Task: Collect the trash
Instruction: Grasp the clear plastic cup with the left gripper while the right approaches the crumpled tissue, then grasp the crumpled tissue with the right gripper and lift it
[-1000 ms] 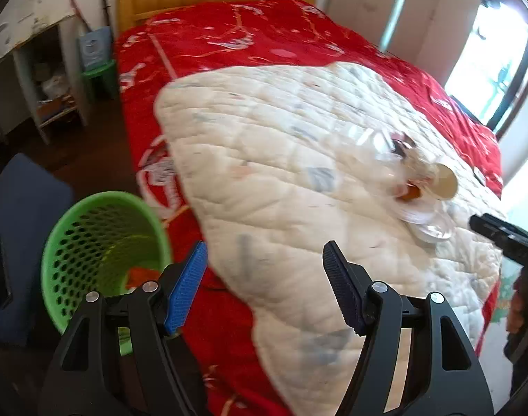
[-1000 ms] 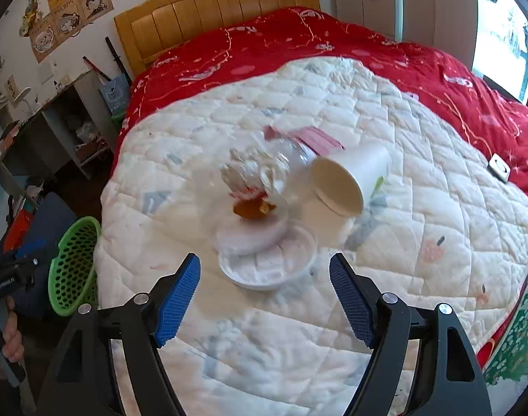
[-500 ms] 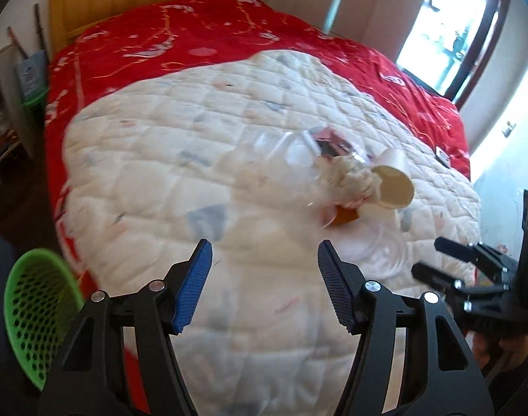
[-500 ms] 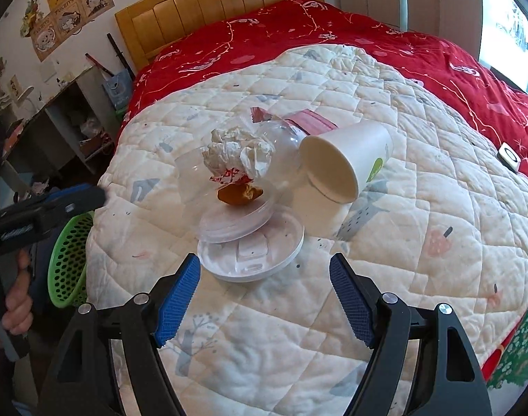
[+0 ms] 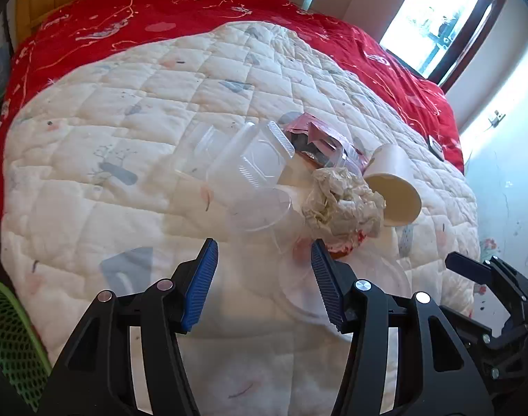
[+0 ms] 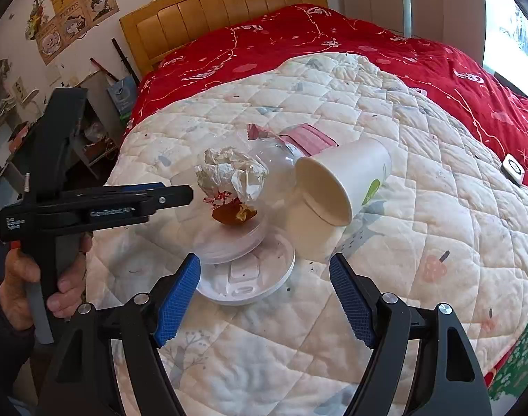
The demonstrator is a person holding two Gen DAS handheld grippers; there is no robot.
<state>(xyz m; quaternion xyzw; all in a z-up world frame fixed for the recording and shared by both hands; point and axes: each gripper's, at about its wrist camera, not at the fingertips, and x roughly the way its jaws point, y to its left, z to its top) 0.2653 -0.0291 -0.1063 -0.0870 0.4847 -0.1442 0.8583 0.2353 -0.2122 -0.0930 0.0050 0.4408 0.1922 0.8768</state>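
Right now, from the left wrist view, the left claw (image 5: pixel 264 277) is being held with its jaws apart and nothing between them, just short of the trash pile. A crumpled paper wad (image 5: pixel 343 201) is lying just ahead of the right jaw, a clear plastic box (image 5: pixel 253 163) is lying ahead of the gap, and a tipped paper cup (image 5: pixel 392 183) is resting beyond the wad to the right. Probably the claw is being lined up for a first grab. A green basket (image 5: pixel 7 326) is showing at the lower left, likely the place for the trash.

From the right wrist view, the right claw (image 6: pixel 264 298) is likewise being held apart and empty, just short of a white lid (image 6: pixel 246 277) that is lying ahead of it. The wad is sitting on a clear dish above that lid. Everything is being carried by a white quilt (image 6: pixel 420 208) spread over a red bedcover (image 6: pixel 333 45), with a wooden headboard (image 6: pixel 222 7) and wall posters (image 6: pixel 73 10) beyond.
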